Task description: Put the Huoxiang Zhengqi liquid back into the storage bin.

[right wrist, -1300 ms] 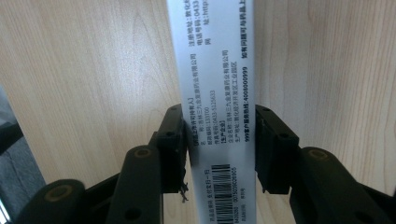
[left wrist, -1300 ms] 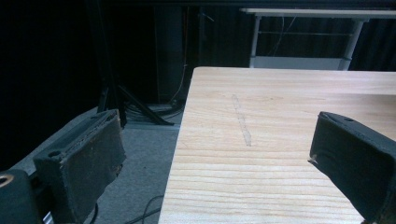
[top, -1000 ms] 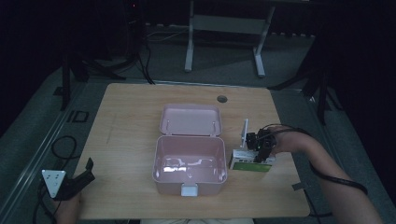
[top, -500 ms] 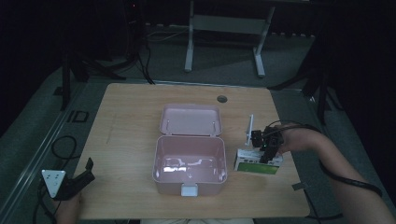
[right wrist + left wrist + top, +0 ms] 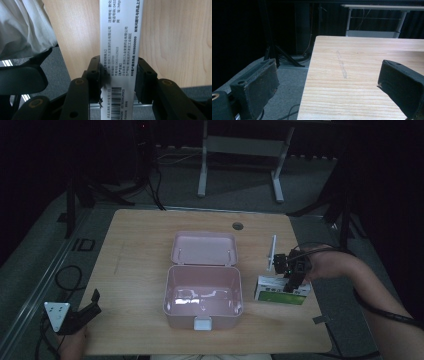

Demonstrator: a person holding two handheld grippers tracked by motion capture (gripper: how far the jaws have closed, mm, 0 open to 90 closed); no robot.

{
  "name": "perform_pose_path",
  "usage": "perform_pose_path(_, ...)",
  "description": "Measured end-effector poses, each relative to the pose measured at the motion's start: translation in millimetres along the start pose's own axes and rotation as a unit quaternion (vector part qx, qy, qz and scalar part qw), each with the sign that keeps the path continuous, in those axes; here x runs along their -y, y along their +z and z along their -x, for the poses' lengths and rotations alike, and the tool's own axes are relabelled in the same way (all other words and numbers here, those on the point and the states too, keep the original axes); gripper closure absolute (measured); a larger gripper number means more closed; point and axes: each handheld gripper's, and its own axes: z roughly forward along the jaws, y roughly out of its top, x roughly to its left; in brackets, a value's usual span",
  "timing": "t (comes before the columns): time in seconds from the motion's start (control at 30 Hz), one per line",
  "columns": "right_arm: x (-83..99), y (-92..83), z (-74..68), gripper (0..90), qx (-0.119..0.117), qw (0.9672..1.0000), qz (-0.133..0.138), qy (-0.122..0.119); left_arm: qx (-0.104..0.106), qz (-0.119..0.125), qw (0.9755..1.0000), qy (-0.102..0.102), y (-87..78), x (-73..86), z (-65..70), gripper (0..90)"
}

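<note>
At the table's (image 5: 140, 250) near left corner, the left gripper (image 5: 85, 312) idles, jaws apart, empty. Near the right edge, the right gripper (image 5: 295, 272) clamps the carton (image 5: 280, 292) beside the open box (image 5: 202, 300). Risk: an off-centre grip may let the carton pivot.

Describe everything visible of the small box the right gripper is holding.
The small box is a flat carton, white with a green band along its near side. It looks like printed card. In the right gripper view its white face carries small black text and a barcode. The right gripper is shut on its two sides. It sits at the table's right edge, right of the open pink case; whether it rests on the wood I cannot tell.
</note>
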Motion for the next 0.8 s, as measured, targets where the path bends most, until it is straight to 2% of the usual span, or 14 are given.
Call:
perform_pose_path(0.17, 0.5, -18.7, -6.1, 62.1, 0.003, 1.0, 0.002, 0.005, 0.0, -0.001, 1.0, -0.001, 0.1, -0.1, -0.3, 3.3)
perform_pose_path(0.4, -5.3, -48.6, -17.0, 62.1, 0.013, 0.9997, 0.019, -0.005, 0.0, -0.001, 1.0, 0.0, 0.1, -0.1, -0.2, 3.3)
perform_pose_path(0.47, -6.6, -52.4, -18.4, 62.1, 0.015, 0.9996, 0.022, -0.005, -0.001, 0.0, 1.0, -0.002, -0.2, -0.1, -0.6, 3.3)
perform_pose_path(0.7, -24.7, -72.9, -27.5, 62.1, 0.017, 0.9992, 0.031, -0.016, -0.001, 0.001, 1.0, -0.001, 0.0, 0.0, -0.8, 3.3)
perform_pose_path(0.8, -36.3, -77.3, -34.4, 62.1, 0.02, 0.9989, 0.025, -0.033, -0.001, 0.0, 1.0, 0.0, -0.2, 0.0, -0.7, 3.3)
